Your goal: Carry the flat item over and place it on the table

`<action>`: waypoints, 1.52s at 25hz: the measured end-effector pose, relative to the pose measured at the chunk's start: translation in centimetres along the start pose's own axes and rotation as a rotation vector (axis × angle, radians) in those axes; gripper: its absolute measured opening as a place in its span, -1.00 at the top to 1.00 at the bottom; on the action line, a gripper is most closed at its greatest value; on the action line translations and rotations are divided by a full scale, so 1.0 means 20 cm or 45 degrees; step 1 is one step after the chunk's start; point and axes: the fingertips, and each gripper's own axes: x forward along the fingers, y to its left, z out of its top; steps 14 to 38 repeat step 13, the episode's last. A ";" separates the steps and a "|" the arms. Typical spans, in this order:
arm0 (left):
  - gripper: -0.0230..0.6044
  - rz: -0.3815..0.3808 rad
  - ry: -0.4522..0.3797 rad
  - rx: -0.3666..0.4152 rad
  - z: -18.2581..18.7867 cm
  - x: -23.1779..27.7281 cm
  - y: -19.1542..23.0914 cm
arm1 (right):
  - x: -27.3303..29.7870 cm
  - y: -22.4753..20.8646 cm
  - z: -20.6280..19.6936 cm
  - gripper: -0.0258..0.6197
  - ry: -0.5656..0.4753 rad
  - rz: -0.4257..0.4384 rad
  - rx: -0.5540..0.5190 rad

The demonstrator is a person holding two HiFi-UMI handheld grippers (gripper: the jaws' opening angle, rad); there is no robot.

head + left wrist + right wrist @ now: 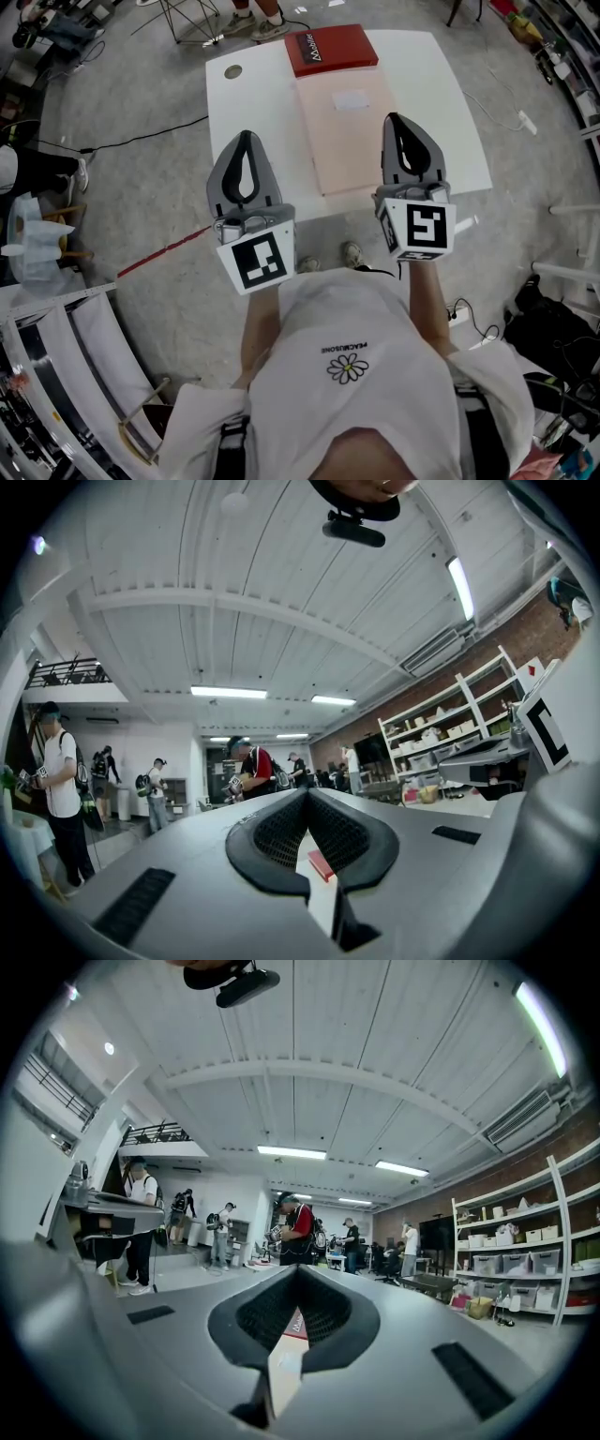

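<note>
A pale pink flat board [347, 131] lies on the white table [253, 103], its far end against a red flat box [330, 49]. Both grippers hover above the table's near edge and touch nothing. The left gripper [247, 134] is shut and empty, left of the board. The right gripper [392, 117] is shut and empty over the board's right edge. In the left gripper view the tips [307, 792] meet, with the red box [322, 864] showing through the gap. In the right gripper view the gripper [298, 1267] frames the red box [294, 1324] and the pink board [284, 1368].
A small round disc [232, 71] sits at the table's far left corner. Cables [141, 141] and a red strip [159, 253] run across the grey floor. Shelving [469, 733] lines the brick wall, and several people [295, 1227] stand in the room.
</note>
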 end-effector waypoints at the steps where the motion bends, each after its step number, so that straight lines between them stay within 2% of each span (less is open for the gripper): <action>1: 0.88 0.000 0.000 0.002 0.00 0.00 0.00 | 0.00 0.00 0.00 0.89 -0.002 -0.001 -0.001; 38: 0.88 0.009 -0.007 0.014 0.03 -0.02 -0.02 | -0.02 -0.02 0.03 0.89 -0.025 0.014 -0.040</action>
